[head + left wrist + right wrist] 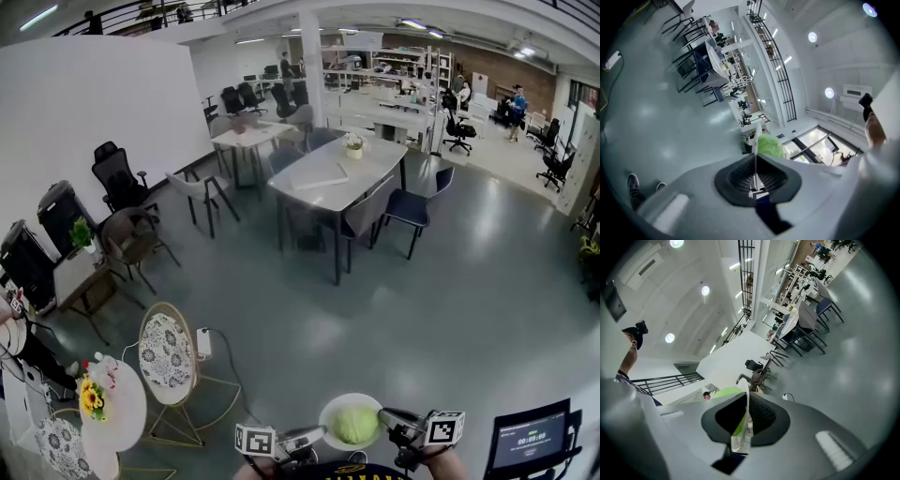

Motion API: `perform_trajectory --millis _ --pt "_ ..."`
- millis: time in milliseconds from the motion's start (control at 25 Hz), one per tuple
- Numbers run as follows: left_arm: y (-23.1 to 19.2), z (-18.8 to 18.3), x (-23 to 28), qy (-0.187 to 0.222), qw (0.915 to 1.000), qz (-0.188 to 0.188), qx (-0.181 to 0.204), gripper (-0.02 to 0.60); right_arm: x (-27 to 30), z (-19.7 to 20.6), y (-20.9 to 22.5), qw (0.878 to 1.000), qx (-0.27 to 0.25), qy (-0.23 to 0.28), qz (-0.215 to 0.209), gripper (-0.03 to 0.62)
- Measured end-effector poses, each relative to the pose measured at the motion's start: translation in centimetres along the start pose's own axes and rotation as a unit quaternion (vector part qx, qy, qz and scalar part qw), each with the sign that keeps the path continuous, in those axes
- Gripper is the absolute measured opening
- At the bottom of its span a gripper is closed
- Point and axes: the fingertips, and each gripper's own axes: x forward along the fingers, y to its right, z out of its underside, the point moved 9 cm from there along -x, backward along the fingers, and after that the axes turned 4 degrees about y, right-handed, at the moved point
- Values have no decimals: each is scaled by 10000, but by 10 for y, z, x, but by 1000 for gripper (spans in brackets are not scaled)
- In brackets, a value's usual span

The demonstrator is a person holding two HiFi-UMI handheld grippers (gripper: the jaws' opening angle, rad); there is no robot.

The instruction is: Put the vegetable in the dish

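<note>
Left gripper is clamping the left rim of a white dish, jaws pressed tight on the thin edge. Right gripper is pinching the right rim the same way. Dish is being held up over the grey floor, low in the head view. Cabbage is sitting in the dish, between the two grippers. Round table with flowers is standing off to the left.
</note>
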Motion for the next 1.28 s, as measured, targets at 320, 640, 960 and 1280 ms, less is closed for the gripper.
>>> perform_trajectory --millis 320,640,960,1280 --pt "2 11 33 57 9999 -123 -73 9 -26 -17 14 10000 22 -40 41 25" --pt "-6 11 32 191 9994 -238 -176 9 -17 -18 28 9997 173 -138 -48 25" --pt "-54 -55 39 95 9994 -181 -282 9 44 -54 60 9997 161 -149 110 25" --pt "-89 -178 54 -147 9995 222 -194 9 128 -124 68 9990 -14 193 411 25"
